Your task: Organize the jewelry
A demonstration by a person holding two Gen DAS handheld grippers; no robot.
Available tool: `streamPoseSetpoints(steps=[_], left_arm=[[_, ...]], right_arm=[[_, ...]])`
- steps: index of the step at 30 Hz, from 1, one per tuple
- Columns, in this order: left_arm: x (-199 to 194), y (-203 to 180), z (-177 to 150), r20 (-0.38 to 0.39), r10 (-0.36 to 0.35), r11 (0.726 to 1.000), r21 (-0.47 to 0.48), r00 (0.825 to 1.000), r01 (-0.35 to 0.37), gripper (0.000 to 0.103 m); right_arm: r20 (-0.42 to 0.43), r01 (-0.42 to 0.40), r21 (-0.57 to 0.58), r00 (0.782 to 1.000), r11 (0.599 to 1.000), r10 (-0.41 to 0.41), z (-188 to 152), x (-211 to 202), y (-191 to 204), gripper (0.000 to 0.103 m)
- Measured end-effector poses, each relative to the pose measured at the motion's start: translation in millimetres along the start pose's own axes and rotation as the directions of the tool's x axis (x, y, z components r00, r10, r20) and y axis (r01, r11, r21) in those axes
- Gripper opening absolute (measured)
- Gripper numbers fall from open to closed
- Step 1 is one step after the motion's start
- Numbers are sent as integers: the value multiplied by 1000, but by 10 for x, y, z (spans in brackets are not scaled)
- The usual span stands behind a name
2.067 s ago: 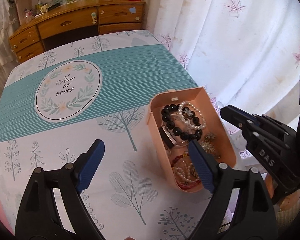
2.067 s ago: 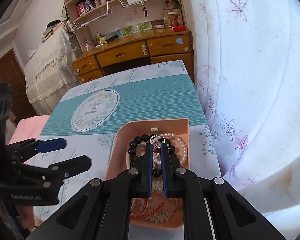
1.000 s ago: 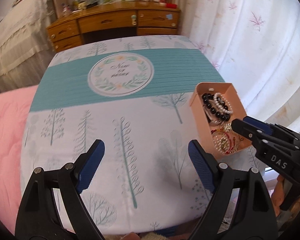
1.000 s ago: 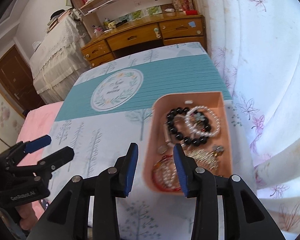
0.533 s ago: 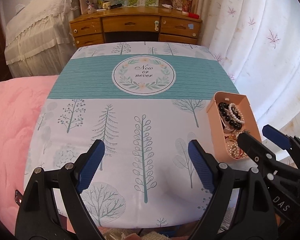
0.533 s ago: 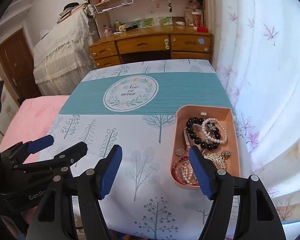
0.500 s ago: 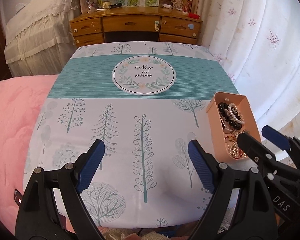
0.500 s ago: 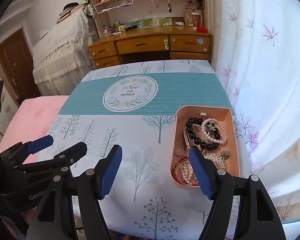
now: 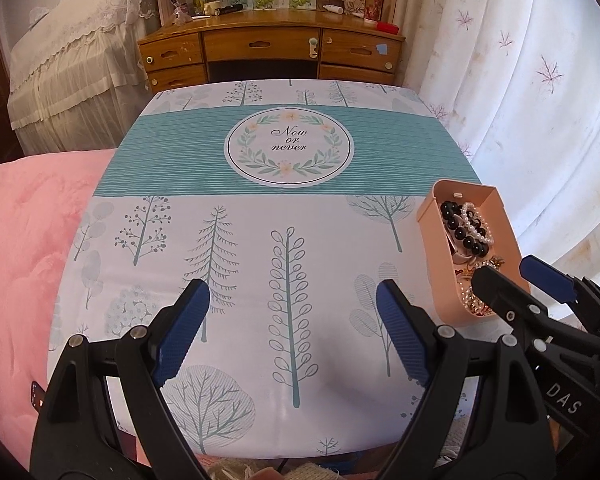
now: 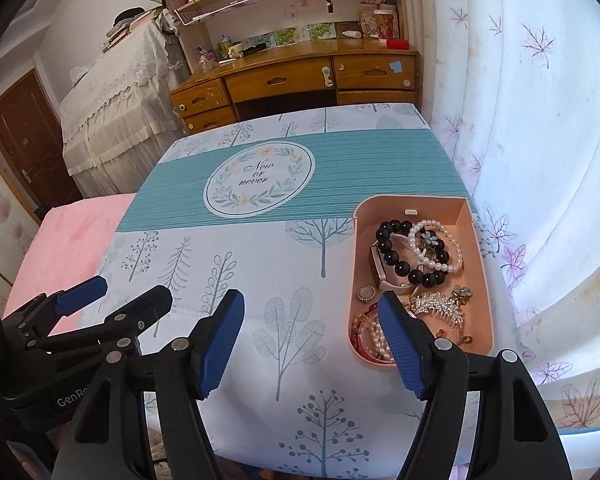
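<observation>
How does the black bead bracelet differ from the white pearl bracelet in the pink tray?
The black bead bracelet has large glossy dark beads; the white pearl bracelet has much smaller pale beads. The black one lies toward the left side of the pink tray, the pearl one toward the right. Both are round loops, overlapping, at the tray's far end.

Both wrist views look forward over the near table edge, sharing the tablecloth [image 9: 292,208] and desk [image 10: 300,76].

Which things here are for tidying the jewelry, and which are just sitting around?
For the job:
pink tray
black bead bracelet
pearl bracelet
hair comb
left gripper, open
right gripper, open

Just around:
tablecloth
desk
curtain
pink blanket
</observation>
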State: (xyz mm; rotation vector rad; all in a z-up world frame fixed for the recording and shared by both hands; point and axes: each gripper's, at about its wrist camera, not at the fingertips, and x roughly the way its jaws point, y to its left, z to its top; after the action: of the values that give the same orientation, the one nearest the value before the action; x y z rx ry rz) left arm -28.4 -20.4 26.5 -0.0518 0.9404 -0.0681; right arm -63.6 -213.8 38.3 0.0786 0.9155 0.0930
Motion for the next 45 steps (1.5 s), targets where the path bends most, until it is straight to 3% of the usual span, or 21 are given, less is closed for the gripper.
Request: streamPoseSetpoints(steps=[45], left_arm=[[48, 56, -10, -9, 10, 1000, 21, 1000, -10, 84]], right_arm=[[-8, -2, 4, 1000, 1000, 2, -37, 96, -3, 70]])
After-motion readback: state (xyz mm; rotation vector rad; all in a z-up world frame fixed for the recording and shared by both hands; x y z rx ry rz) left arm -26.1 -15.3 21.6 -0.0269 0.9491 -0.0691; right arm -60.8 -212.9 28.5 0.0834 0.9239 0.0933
